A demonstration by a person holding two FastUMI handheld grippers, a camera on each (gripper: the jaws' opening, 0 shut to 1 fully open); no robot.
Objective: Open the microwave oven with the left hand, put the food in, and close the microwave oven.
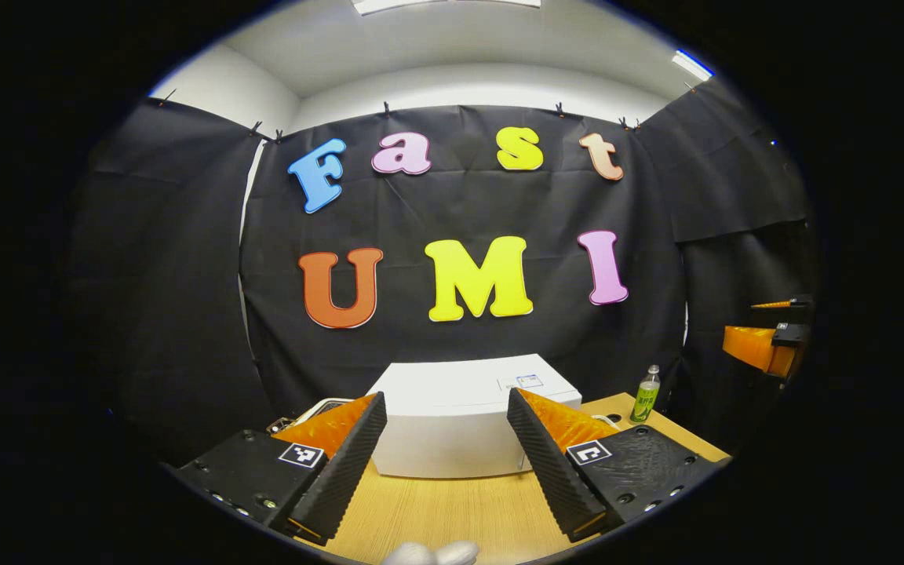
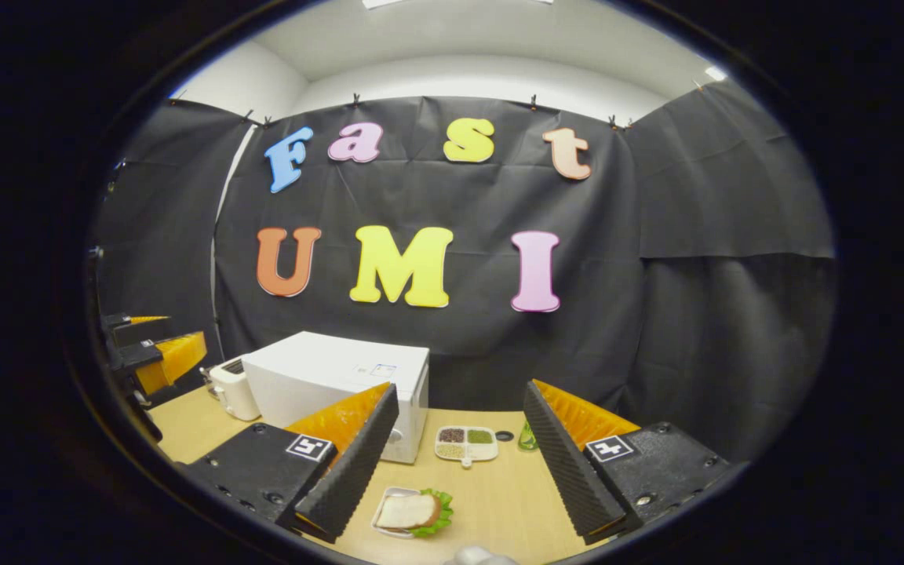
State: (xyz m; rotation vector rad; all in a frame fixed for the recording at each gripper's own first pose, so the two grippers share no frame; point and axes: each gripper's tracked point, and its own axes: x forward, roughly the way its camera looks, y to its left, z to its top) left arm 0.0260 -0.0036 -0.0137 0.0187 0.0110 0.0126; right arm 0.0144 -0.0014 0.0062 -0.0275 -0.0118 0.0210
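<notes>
One microwave (image 2: 318,377), one toaster (image 2: 231,390), one sandwich (image 2: 411,512), one bottle (image 1: 645,394), one divided dish (image 2: 465,442).

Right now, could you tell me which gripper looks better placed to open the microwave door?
Left. The left gripper is open and squarely faces the microwave; the right gripper points past it, above the sandwich.

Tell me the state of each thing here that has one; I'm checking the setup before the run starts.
Microwave oven: door closed, on the table.
Sandwich: on its plate, on the table in front of the microwave oven, not held.
Divided dish: compartments filled, resting flat.
Bottle: upright, capped.
Left tool: open, holding nothing.
Right tool: open, holding nothing.
</notes>
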